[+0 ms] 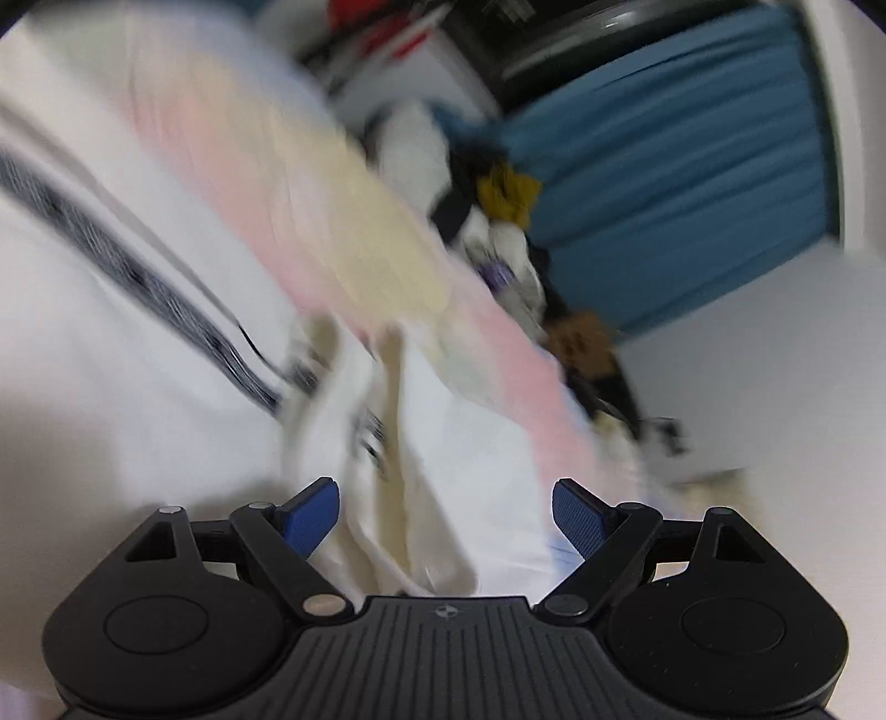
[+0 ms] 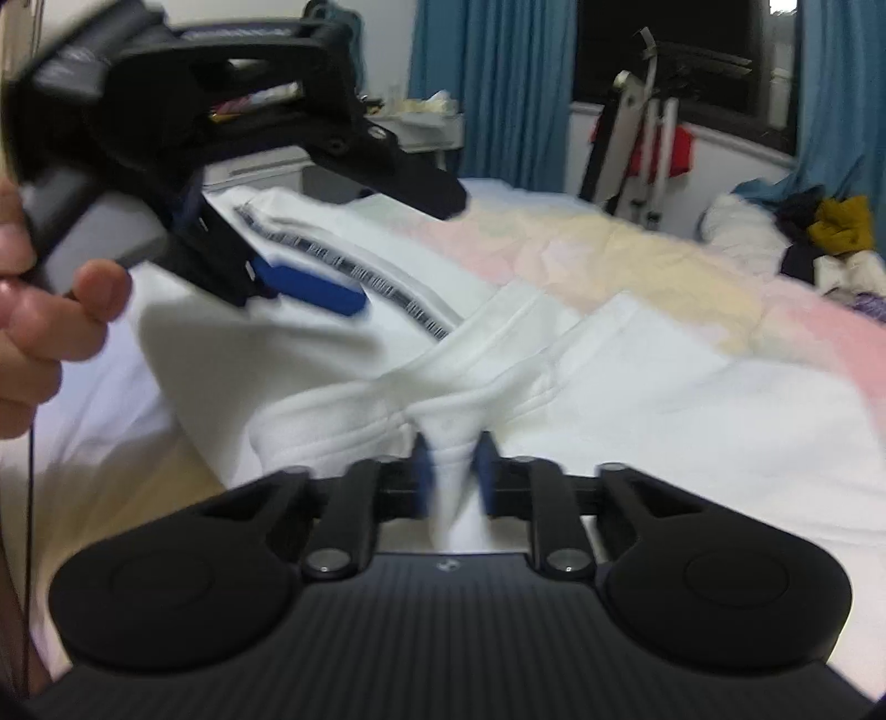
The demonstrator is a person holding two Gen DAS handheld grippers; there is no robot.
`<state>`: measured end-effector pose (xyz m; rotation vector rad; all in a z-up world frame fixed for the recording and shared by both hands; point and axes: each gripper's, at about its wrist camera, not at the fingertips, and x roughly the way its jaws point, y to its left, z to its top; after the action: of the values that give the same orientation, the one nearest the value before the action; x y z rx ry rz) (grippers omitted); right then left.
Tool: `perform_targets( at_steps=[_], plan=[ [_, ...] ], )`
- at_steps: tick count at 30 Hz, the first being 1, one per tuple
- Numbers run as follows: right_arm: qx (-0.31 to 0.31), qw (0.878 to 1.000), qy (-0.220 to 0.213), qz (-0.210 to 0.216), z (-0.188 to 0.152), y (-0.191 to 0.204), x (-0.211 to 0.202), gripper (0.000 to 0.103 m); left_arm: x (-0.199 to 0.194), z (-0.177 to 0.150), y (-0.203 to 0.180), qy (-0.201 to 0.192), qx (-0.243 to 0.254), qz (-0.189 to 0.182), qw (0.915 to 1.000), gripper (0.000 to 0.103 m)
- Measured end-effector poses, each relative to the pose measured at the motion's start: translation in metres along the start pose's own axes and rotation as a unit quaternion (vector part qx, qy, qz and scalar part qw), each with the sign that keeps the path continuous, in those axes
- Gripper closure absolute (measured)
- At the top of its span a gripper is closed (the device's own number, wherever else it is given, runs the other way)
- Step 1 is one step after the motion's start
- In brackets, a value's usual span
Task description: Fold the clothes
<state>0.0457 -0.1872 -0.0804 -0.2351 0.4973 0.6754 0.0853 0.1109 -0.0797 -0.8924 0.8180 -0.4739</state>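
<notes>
A white garment (image 2: 332, 343) with a dark patterned stripe (image 2: 354, 271) lies on a bed with a pastel pink and yellow cover (image 2: 637, 260). My right gripper (image 2: 454, 471) is shut on a bunched fold of the white garment near its front edge. My left gripper (image 1: 446, 518) is open, its blue pads (image 1: 310, 518) apart, with loose white fabric (image 1: 443, 487) lying between them. In the right wrist view the left gripper (image 2: 310, 288) hovers above the garment's left side, held by a hand. The stripe also shows in the left wrist view (image 1: 138, 277). Both views are motion-blurred.
A pile of mixed clothes (image 2: 819, 238) sits at the far right of the bed, also in the left wrist view (image 1: 509, 221). Blue curtains (image 2: 498, 83) hang behind, with a dark window (image 2: 664, 50) and a folded rack with red cloth (image 2: 653, 144).
</notes>
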Motion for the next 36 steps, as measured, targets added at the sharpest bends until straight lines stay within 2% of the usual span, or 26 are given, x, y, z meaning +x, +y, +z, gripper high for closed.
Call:
perform_targets(
  at_steps=[3,4,6,12,16,17,18,20,23,27,29,31,33,35,36],
  plan=[
    [0.002,1.000,-0.015,-0.014,0.008,-0.003,-0.019,0.090,0.016,0.005,0.000,0.034,-0.026,-0.025,0.9988,0.013],
    [-0.002,1.000,-0.020,-0.021,0.010,-0.003,-0.028,0.090,0.025,0.007,0.001,0.050,-0.037,-0.031,0.9976,0.009],
    [-0.030,0.998,-0.033,-0.036,0.014,0.002,-0.043,0.090,0.048,0.011,0.006,0.086,-0.060,-0.044,0.9936,0.008],
    [-0.050,0.998,-0.048,-0.005,0.013,0.006,-0.060,0.090,0.102,0.029,0.008,0.117,-0.039,-0.044,0.9914,0.009],
    [-0.050,0.998,-0.032,0.027,0.002,0.005,-0.055,0.090,0.116,0.047,0.020,0.092,-0.020,-0.018,0.9954,0.033],
    [-0.050,0.998,-0.024,0.035,-0.001,0.004,-0.049,0.090,0.120,0.049,0.024,0.087,-0.016,-0.007,0.9961,0.045],
    [-0.048,0.998,-0.016,0.042,-0.004,0.003,-0.044,0.090,0.122,0.052,0.027,0.084,-0.012,-0.001,0.9964,0.053],
    [-0.042,0.998,-0.004,0.052,-0.007,-0.001,-0.030,0.090,0.123,0.054,0.030,0.077,-0.002,0.006,0.9970,0.086],
    [-0.036,0.998,0.002,0.060,-0.011,-0.001,-0.022,0.090,0.114,0.056,0.022,0.051,0.019,0.011,0.9985,0.087],
    [-0.058,0.997,-0.013,0.051,-0.016,0.005,-0.016,0.090,0.094,0.059,0.002,0.018,0.047,0.012,0.9986,0.087],
    [-0.052,0.997,-0.012,0.058,-0.017,0.006,-0.012,0.090,0.090,0.058,-0.004,0.014,0.067,0.034,0.9970,0.087],
    [-0.037,0.997,0.002,0.067,-0.018,0.005,-0.005,0.090,0.089,0.056,-0.004,0.014,0.089,0.064,0.9939,0.086],
    [-0.011,0.997,0.029,0.076,-0.021,0.002,0.006,0.090,0.096,0.051,0.003,0.018,0.125,0.098,0.9872,0.086],
    [0.019,0.995,0.051,0.085,-0.027,-0.005,0.017,0.090,0.108,0.047,0.010,0.030,0.157,0.120,0.9797,0.085],
    [0.027,0.994,0.054,0.088,-0.028,-0.007,0.019,0.090,0.107,0.045,0.011,0.028,0.161,0.123,0.9789,0.085]
  ],
)
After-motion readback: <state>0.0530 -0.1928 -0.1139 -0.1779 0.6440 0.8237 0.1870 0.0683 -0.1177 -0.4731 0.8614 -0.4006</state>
